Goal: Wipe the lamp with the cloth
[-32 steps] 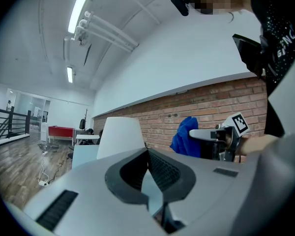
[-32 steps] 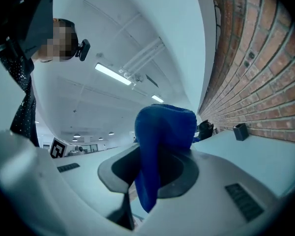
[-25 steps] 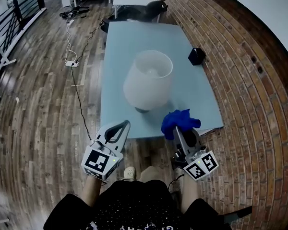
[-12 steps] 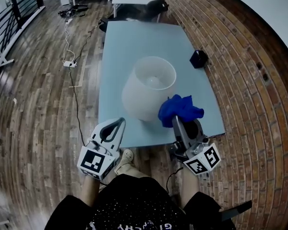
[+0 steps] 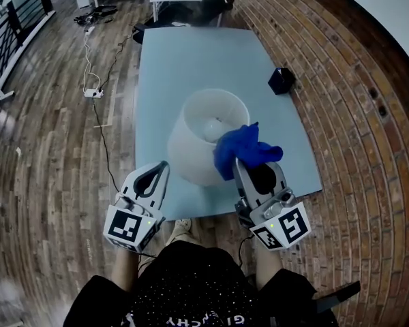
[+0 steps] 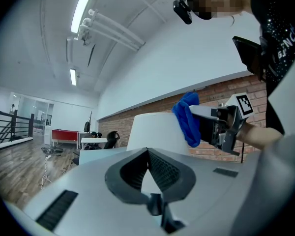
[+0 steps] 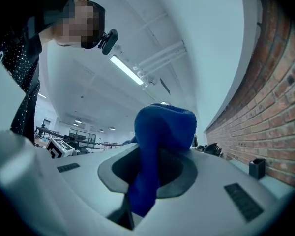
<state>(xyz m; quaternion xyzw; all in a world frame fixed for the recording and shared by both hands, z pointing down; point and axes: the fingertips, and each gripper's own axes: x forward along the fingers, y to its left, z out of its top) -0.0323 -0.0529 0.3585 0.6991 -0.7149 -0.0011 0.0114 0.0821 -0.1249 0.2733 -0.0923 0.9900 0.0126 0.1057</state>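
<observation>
Crumpled blue cloth (image 5: 244, 152) up by the white shaded lamp (image 5: 191, 148)
Right gripper (image 5: 248, 169) was clamped on it at the shade's rim; left gripper (image 5: 163, 166) was closed, empty, at the edge of the pale blue tabletop (image 5: 184, 60).

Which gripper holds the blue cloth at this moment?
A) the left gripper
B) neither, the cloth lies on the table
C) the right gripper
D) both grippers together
C: the blue cloth is clamped between the jaws of the right gripper, while the left gripper is shut with nothing in it.
</observation>
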